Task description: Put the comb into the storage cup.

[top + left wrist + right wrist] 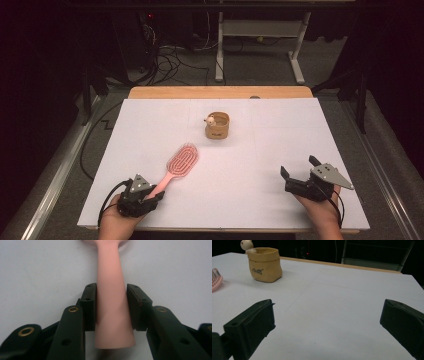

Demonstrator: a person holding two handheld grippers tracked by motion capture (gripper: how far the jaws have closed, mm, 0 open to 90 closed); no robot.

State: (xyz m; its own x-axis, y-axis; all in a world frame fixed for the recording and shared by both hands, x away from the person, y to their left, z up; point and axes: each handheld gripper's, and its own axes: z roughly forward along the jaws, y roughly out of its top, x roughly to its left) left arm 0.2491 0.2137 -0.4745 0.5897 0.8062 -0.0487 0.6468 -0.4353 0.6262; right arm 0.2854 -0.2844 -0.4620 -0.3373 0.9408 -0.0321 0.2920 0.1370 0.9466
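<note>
The white table [280,150] carries a tan pouch-shaped holder [217,125] toward its far middle, with a small figure [210,120] at its rim. The pink hairbrush [181,162] lies flat at near left, head pointing toward the holder. The left gripper [152,192] straddles the handle's [111,302] end; its left pad looks to be touching the handle while a sliver of gap seems to remain at the right, so whether it truly clamps is hard to tell. The right gripper [299,168] rests at near right, jaws spread wide, empty. The risk probably lies in the grip: held so near the handle's tip, the heavier head could droop or twist out on lifting.
</note>
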